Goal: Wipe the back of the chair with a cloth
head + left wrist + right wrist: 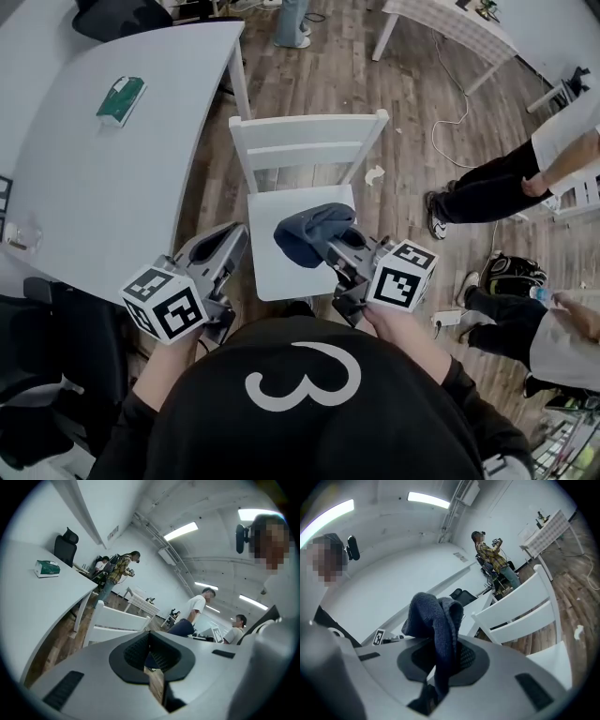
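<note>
**Q:** Where is the chair, and where is the cloth?

**A:** A white wooden chair (309, 127) stands on a wood-plank floor straight in front of the person. Its seat faces them and its slatted back is on the far side. A dark blue cloth (309, 232) hangs bunched over the seat, near the front edge. It is well short of the chair's back and does not touch it.

**Q:** What holds the cloth?

**A:** The right gripper (342, 246) does. In the right gripper view its jaws are closed on the cloth, which rises from between the dark pads in a folded hump and trails down below them. The chair's back shows beyond it on the right.

**Q:** And the other tongs?

**A:** The left gripper (230, 242) is beside the seat's left edge, pointing towards the chair. In the left gripper view its jaws are drawn together with nothing between them.

**Q:** Anything else nearby?

**A:** A curved white table (94, 187) lies to the left with a small green box (120, 99) on it. Other people stand and sit at the right edge of the head view.
</note>
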`<state>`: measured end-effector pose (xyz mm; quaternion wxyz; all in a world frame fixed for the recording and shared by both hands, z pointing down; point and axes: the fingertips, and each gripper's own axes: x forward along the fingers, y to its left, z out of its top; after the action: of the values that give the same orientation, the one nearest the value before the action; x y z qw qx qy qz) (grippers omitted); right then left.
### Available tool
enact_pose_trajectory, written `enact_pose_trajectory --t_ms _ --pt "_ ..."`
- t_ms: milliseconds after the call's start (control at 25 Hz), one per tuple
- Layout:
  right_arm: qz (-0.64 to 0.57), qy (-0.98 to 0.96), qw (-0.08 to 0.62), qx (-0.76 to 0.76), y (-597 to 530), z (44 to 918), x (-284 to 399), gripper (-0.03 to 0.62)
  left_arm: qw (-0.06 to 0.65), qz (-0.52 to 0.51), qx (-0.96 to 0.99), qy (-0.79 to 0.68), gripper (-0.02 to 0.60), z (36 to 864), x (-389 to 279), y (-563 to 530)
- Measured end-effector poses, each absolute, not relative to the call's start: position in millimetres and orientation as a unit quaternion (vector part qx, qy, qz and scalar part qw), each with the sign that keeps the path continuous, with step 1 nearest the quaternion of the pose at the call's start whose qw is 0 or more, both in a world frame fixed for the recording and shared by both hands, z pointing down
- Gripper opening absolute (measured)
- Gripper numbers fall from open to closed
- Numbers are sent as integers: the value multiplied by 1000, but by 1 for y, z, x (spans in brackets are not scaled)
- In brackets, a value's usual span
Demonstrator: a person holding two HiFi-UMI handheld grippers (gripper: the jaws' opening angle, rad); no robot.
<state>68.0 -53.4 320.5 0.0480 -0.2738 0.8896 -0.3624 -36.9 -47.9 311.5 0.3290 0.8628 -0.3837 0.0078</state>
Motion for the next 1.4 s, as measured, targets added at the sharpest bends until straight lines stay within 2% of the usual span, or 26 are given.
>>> enact_pose_trajectory --t_ms 440,960,1400 --pt "-362 899 28 -243 -117 335 62 51 339 12 839 -426 14 323 -29 -88" --pt "-357 887 17 -293 -176 358 28 51 367 20 839 -401 14 351 -59 -137" --pt "-351 872 -21 -342 -229 408 -9 51 385 33 832 -397 14 372 -101 -170"
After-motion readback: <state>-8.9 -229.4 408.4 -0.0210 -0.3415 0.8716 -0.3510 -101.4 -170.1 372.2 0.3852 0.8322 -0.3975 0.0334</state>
